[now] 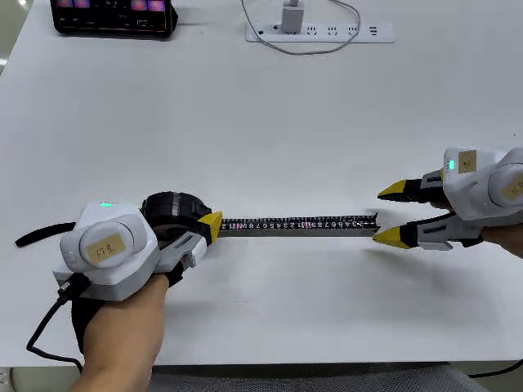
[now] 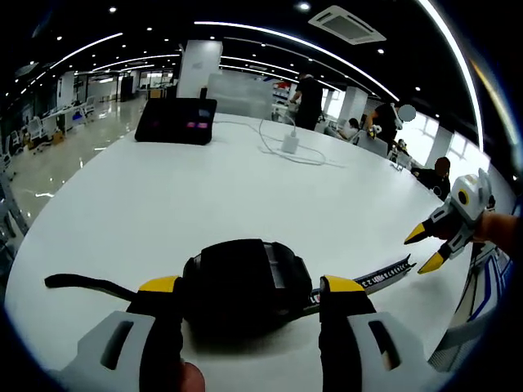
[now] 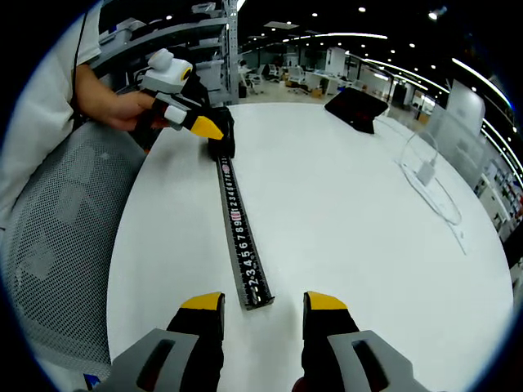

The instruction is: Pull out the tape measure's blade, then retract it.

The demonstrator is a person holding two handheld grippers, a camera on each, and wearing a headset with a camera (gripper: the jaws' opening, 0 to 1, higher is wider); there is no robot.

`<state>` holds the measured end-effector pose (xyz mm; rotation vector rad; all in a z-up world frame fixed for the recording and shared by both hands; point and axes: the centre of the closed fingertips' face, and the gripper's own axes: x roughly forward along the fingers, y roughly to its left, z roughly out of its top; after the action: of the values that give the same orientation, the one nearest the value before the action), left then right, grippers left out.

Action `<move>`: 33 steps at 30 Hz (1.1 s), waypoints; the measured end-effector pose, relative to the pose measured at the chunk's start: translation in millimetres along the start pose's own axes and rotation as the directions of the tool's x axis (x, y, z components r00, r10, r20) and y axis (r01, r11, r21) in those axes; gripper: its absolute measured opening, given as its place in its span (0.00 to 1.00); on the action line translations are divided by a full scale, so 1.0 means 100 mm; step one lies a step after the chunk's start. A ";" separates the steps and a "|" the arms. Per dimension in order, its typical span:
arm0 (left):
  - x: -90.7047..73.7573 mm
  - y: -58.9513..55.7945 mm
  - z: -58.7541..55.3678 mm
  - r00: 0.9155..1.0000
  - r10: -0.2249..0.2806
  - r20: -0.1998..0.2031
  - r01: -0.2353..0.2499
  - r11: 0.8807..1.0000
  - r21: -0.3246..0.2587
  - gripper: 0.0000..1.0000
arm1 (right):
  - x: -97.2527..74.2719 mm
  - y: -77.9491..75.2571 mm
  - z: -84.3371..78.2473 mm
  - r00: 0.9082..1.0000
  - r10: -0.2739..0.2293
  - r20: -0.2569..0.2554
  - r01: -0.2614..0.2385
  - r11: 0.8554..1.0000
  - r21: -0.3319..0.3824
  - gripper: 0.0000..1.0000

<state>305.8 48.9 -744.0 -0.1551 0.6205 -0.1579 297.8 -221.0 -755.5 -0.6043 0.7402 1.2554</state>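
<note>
Head view, case: black tape measure case on the white table, clamped in the left gripper.
Head view, blade: blade drawn out flat along the table toward the right, its end just beside the right gripper.
Head view, right gripper: jaws spread, nothing between them, blade end just short of the gap.

Left gripper view, grasp: left gripper closed on both sides of the case and pinning it to the table.
Left gripper view, far end: blade running off to the right, with the right gripper open beyond its tip.

Right gripper view, jaws: right gripper released, yellow tips apart.
Right gripper view, blade: numbered blade lying straight ahead, end just in front of the jaws and nearer the left one, not pinched.
Right gripper view, far end: case held by the left gripper.

Step in hand: pull-out looks complete — probably the turn from extending to retracting.
Next move: likely a firm hold on the case while the blade runs back in — a guiding pinch on the tip would tame any snap.
</note>
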 end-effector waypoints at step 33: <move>0.02 0.03 -0.02 1.000 0.016 -0.025 -0.017 1.000 -0.018 0.60 | 0.18 0.04 -0.12 0.991 0.098 -0.092 -0.105 0.992 -0.069 0.19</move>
<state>306.2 51.4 -747.0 -0.1658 0.6475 -0.1384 294.7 -218.0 -776.7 -0.6929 0.8096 1.3612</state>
